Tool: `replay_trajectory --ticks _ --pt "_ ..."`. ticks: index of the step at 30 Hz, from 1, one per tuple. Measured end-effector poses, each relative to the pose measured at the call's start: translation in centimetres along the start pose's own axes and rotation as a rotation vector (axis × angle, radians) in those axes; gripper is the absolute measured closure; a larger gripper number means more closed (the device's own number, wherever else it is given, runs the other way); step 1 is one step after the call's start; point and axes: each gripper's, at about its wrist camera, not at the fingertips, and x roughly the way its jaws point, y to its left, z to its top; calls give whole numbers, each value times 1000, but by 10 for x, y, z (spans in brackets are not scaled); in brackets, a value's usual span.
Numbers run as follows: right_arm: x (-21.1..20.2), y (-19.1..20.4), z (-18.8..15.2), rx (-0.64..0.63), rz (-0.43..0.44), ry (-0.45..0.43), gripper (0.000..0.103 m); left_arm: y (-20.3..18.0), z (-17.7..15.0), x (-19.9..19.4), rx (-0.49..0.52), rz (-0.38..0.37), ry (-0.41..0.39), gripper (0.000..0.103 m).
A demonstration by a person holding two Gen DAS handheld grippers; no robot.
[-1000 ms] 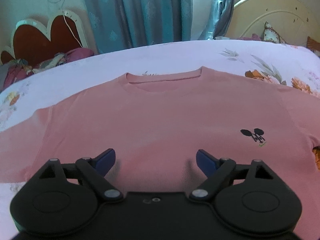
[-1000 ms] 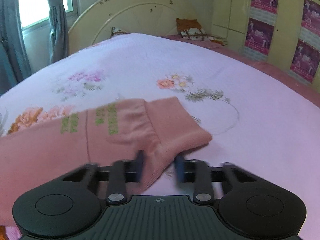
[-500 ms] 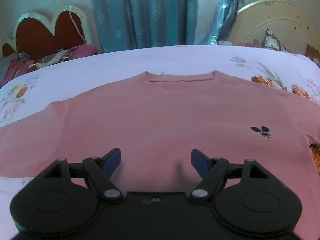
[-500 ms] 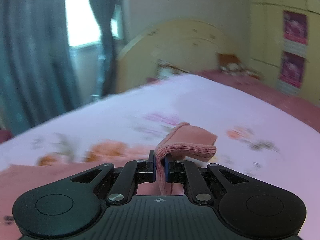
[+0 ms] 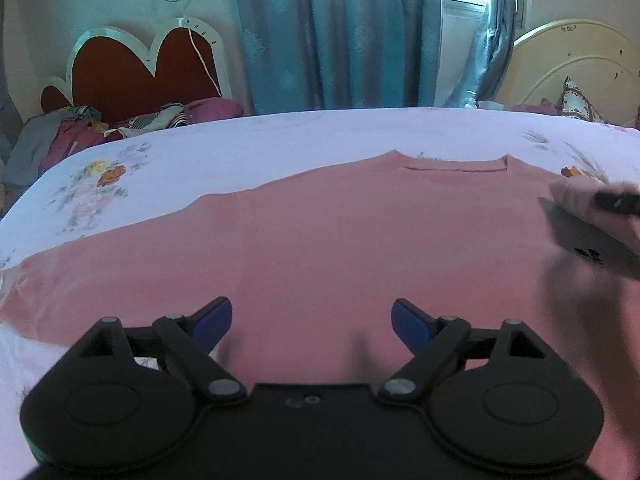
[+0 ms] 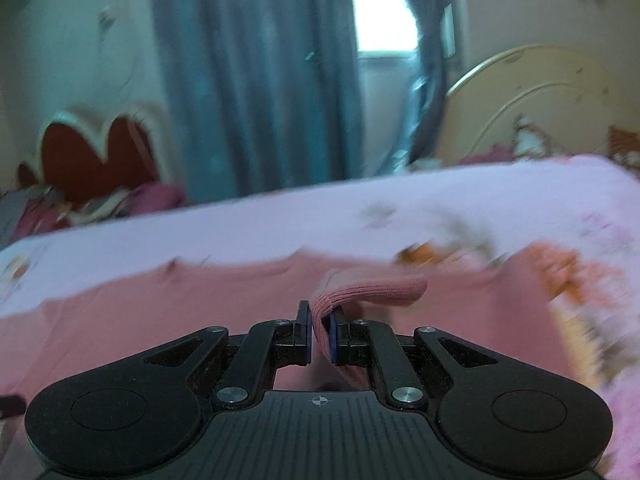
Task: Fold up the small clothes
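Pink knit fabric fills the lower half of both views: a small sweater (image 5: 340, 240) lies spread flat on a bed (image 5: 240, 140) covered with a pale lilac floral sheet, its neckline toward the top of the frame. At the upper left stands a red heart-shaped headboard (image 5: 132, 68) with crumpled clothes (image 5: 80, 128) below it; teal curtains (image 5: 328, 32) hang at centre, and a cream arched headboard (image 5: 576, 64) sits at the upper right. In the left wrist view the left claw (image 5: 312, 320) hangs over the sweater's lower part with its blue-padded jaws set wide, having just been opening, and nothing between them. At the right edge, blurred, the sleeve cuff (image 5: 572, 200) is carried in over the chest beside a small dark print, too smeared to read. In the right wrist view the right claw (image 6: 320, 336) is clamped on the ribbed sleeve cuff (image 6: 372, 290), which stands above the jaws and droops to the right. No legible writing shows.
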Motion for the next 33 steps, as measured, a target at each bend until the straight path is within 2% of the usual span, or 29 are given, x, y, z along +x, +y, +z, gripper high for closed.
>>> replay_trajectory --ticks 4,5,7,8,9,13,18,20,23,26,28,29,31,32,33 --pt "10 25 -22 -23 29 69 95 6 0 2 -9 -27 3 17" --pt "12 30 -26 -35 33 83 90 5 1 3 -13 -34 1 17" --pt "9 31 -30 -42 59 93 63 -1 4 5 -9 -60 -7 17" --pt "4 30 -32 -44 57 82 32 -5 3 5 -4 -73 -6 17" --pt "-4 28 -34 -50 49 56 20 -12 5 7 5 -95 -1 17" --pt "-27 5 -34 -54 8 27 20 -50 12 15 59 -211 23 17" --pt "-51 -51 -45 -23 -114 30 20 -117 14 32 138 -313 38 16" --pt "-59 -73 -51 -10 -149 43 20 -139 12 39 163 -319 34 16" --pt "-67 -98 -59 7 -187 55 20 -171 13 50 209 -287 -8 17" --pt "-71 -117 -64 20 -216 63 20 -191 16 60 242 -245 -57 22" --pt "-73 -129 -69 26 -234 66 20 -201 21 71 253 -217 -68 43" --pt "-73 -134 -71 33 -239 68 20 -200 24 77 236 -231 -59 50" --pt "-72 -141 -73 45 -247 74 20 -195 28 84 173 -287 -43 69" --pt "-71 -144 -74 51 -250 75 21 -192 28 83 152 -293 -46 74" --pt "-70 -146 -74 54 -252 74 21 -191 30 84 144 -284 -57 84"
